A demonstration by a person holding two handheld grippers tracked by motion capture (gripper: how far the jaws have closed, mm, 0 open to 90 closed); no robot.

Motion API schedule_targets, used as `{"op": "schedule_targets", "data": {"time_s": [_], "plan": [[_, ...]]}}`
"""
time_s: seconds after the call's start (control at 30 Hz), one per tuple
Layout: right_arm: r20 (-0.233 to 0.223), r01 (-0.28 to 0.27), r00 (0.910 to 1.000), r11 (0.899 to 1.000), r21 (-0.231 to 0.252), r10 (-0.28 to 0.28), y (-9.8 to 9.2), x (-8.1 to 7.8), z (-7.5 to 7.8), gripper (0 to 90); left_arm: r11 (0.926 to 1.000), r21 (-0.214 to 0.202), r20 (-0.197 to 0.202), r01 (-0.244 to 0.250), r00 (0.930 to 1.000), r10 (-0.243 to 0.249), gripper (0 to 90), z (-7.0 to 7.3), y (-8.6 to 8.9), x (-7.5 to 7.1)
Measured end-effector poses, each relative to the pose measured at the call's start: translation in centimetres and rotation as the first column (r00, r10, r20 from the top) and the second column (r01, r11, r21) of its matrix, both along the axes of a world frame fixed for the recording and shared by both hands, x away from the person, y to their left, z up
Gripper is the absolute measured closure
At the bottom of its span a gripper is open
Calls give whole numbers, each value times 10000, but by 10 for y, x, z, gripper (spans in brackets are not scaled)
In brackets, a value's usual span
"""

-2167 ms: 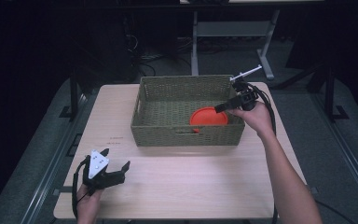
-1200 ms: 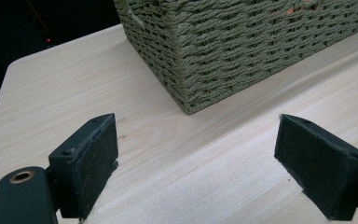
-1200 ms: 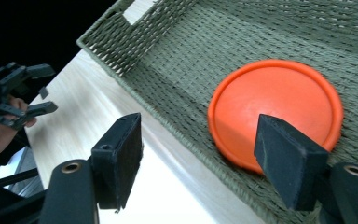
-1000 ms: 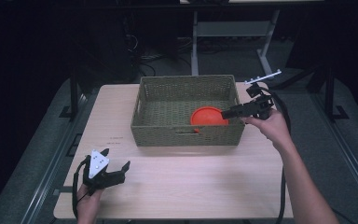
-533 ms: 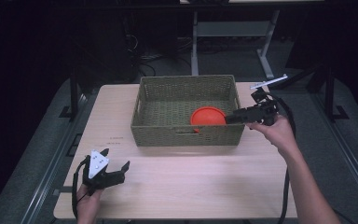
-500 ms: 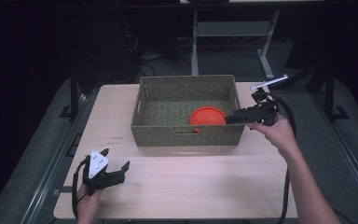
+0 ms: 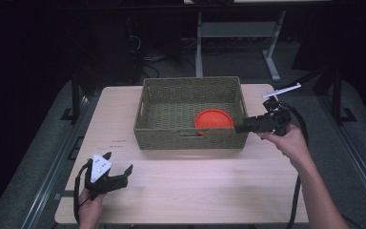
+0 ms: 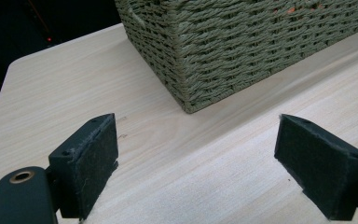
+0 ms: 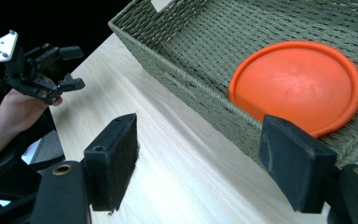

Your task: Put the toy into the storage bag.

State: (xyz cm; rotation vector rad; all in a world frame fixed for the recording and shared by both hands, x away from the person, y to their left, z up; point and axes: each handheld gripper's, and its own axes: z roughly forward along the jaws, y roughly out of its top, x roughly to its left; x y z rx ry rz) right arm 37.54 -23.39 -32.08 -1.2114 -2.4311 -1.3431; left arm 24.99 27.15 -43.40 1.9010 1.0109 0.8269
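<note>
The orange plate (image 7: 213, 119) lies in the woven basket's (image 7: 190, 138) right end, while the right tool (image 7: 240, 128) — jaws wide, empty — hovers just outside the basket's right wall.

Light wood-grain table (image 7: 195, 191), rounded corners, lit from above; small dark print on its left part. Room around it very dark. Grey floor (image 7: 43, 157) on both sides, with metal rails (image 7: 357, 157) running along the table's left and right. Behind the table a pale metal desk frame (image 7: 238, 31) with splayed feet; tangled cables (image 7: 147, 55) on the floor beside it. Dark stand legs (image 7: 76, 95) at the left rear corner. Back wall lost in shadow
</note>
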Motion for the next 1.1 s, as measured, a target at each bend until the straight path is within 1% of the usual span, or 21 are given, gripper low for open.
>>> {"op": "schedule_targets", "data": {"time_s": [0.23, 0.33, 0.57, 0.6, 0.9, 0.97, 1.03, 1.1], "plan": [[43, -1, 10000, 10000, 25, 1, -5, -7, -4, 277, 10000, -15, -2, -19, 10000, 19, 128, 0, 0, 0], [-54, 2, 10000, 10000, 13, -2, -7, -11, -8, 275, 10000, -17, -1, -16, 10000, 16, 128, 0, 0, 0], [31, -62, 10000, 9998, 174, 61, -13, -21, -15, 274, 10000, 0, 22, 11, 10000, -11, 128, 0, -1, 0], [-28, -53, 10000, 9998, 174, 53, -14, -23, -16, 273, 10000, 2, 42, 14, 10000, -14, 128, 0, -1, 0], [-67, -82, 9999, 9997, 242, 83, -20, -34, -27, 269, 10000, 21, 43, 27, 10000, -27, 128, 0, -1, 0], [-157, -40, 9999, 9995, 308, 44, -21, -36, -30, 269, 10000, -60, 10, -19, 10000, 19, 128, 0, -1, -1], [-154, -52, 9999, 9997, 237, 56, -22, -38, -33, 268, 10000, 3, 30, 5, 10000, -5, 128, 0, -1, 0], [-181, -65, 9998, 9998, 183, 69, -23, -40, -35, 267, 10000, -57, 46, -9, 10000, 9, 128, 0, -1, 0]]}}
